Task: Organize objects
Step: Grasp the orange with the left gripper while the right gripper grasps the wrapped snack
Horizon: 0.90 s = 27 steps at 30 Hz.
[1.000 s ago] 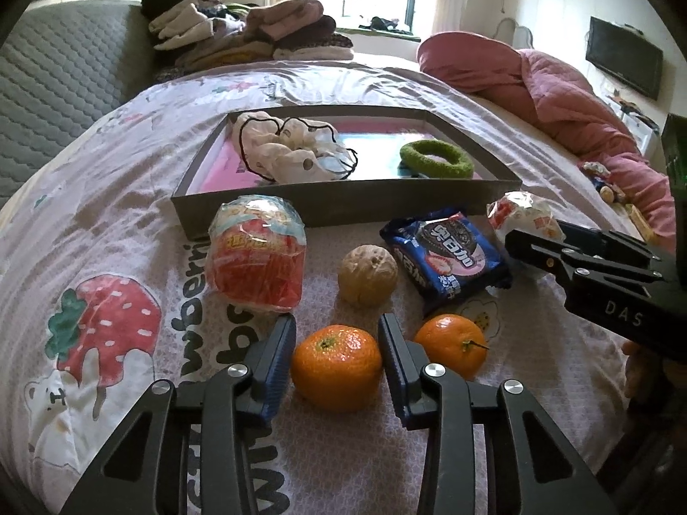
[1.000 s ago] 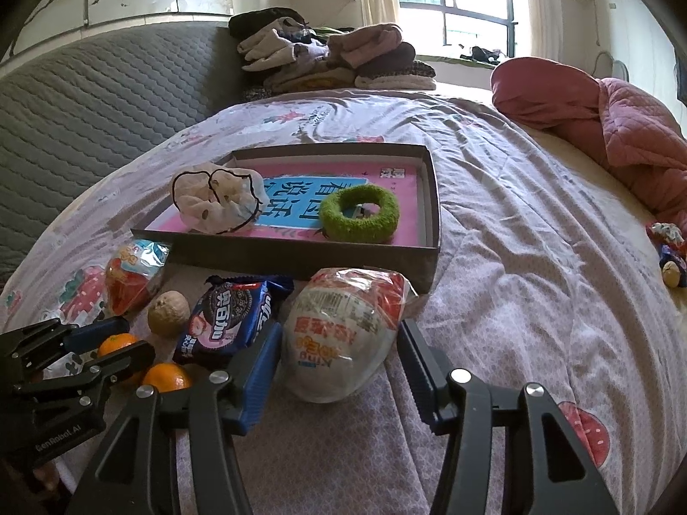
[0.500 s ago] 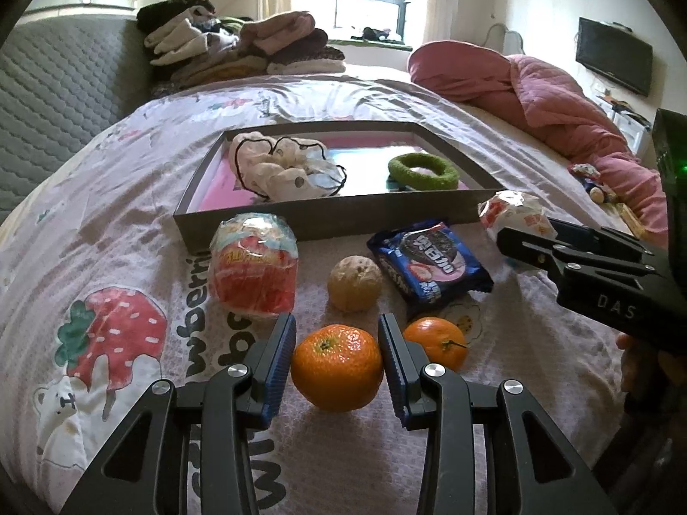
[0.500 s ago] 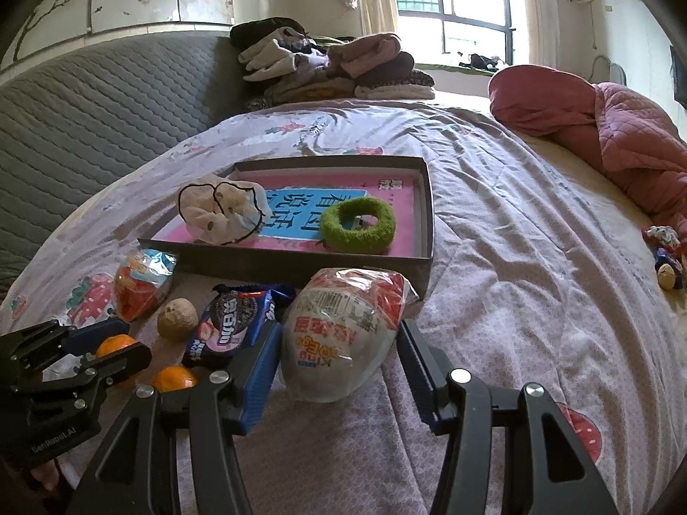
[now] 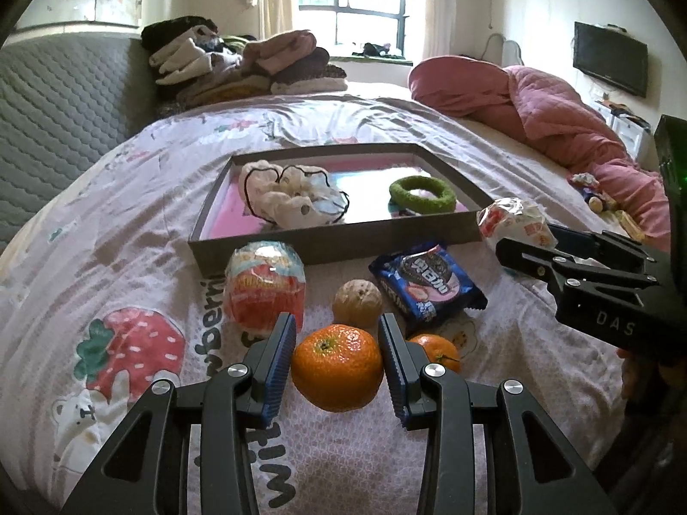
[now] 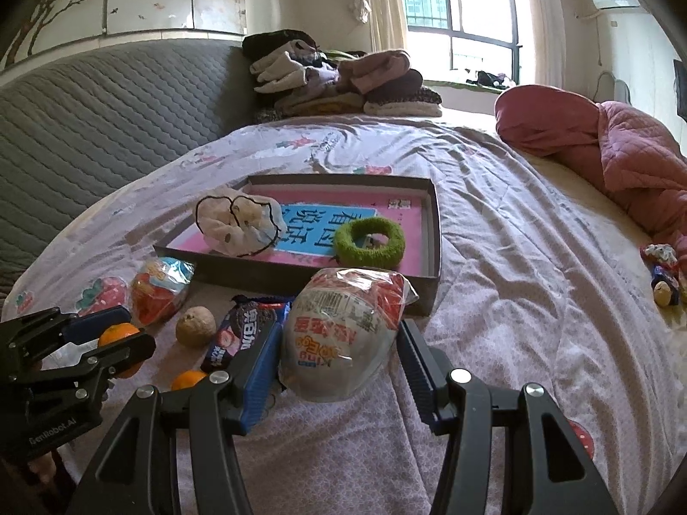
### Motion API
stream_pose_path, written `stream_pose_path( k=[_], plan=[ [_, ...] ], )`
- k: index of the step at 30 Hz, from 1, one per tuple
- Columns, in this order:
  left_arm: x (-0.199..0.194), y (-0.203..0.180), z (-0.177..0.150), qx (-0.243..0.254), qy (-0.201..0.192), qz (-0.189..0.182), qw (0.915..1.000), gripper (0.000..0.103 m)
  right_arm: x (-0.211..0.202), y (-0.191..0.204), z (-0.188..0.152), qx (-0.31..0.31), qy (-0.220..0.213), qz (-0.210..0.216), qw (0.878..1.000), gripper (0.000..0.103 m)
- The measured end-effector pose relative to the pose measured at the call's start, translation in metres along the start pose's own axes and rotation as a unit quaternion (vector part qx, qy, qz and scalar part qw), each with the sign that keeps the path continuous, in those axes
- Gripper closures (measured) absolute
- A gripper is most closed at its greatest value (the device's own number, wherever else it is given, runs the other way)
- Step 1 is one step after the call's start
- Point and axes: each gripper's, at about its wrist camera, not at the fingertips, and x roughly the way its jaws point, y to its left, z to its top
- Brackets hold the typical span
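My left gripper (image 5: 337, 358) is shut on a large mandarin (image 5: 337, 369), both blue pads pressing its sides; it also shows at far left in the right wrist view as left gripper (image 6: 131, 330). A smaller mandarin (image 5: 433, 352), a walnut (image 5: 357, 302), a blue cookie pack (image 5: 427, 285) and a red-orange snack bag (image 5: 264, 287) lie just beyond on the bed sheet. My right gripper (image 6: 339, 358) is shut on a white-and-red wrapped snack bag (image 6: 343, 334). A grey tray (image 6: 433, 257) behind holds a white scrunchie (image 6: 240, 225) and a green hair ring (image 6: 369, 242).
A stack of folded clothes (image 5: 244, 64) sits at the head of the bed by a grey quilted headboard (image 6: 107, 111). A pink quilt (image 5: 536, 107) is heaped on the right, with small toys (image 6: 661, 270) beside it. A TV (image 5: 609, 58) hangs on the wall.
Both views have tipped upward a little, so the tray and snacks sit lower in frame. The mandarin and the wrapped bag keep their places between the fingers.
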Motion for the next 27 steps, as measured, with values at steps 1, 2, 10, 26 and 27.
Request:
stream_pose_path(
  k=[1,2,10,26,27],
  plan=[
    [-0.002,0.000,0.001,-0.001,-0.006,-0.001,1.0000,0.062,-0.001,0.000,0.001,-0.001,-0.002,0.000,1.000,0.048],
    [-0.004,0.000,0.002,0.000,-0.010,-0.001,1.0000,0.062,-0.003,0.002,0.001,-0.003,-0.004,-0.002,1.000,0.048],
    [-0.016,0.000,0.011,0.002,-0.037,0.005,0.9993,0.062,-0.018,0.016,0.007,-0.030,-0.027,-0.007,0.999,0.048],
    [-0.036,-0.003,0.041,0.008,-0.086,0.014,0.9962,0.062,-0.041,0.028,0.022,-0.036,-0.061,0.010,0.997,0.048],
    [-0.037,-0.003,0.043,0.008,-0.089,0.015,0.9959,0.062,-0.042,0.028,0.024,-0.036,-0.063,0.011,0.997,0.048]
  ],
)
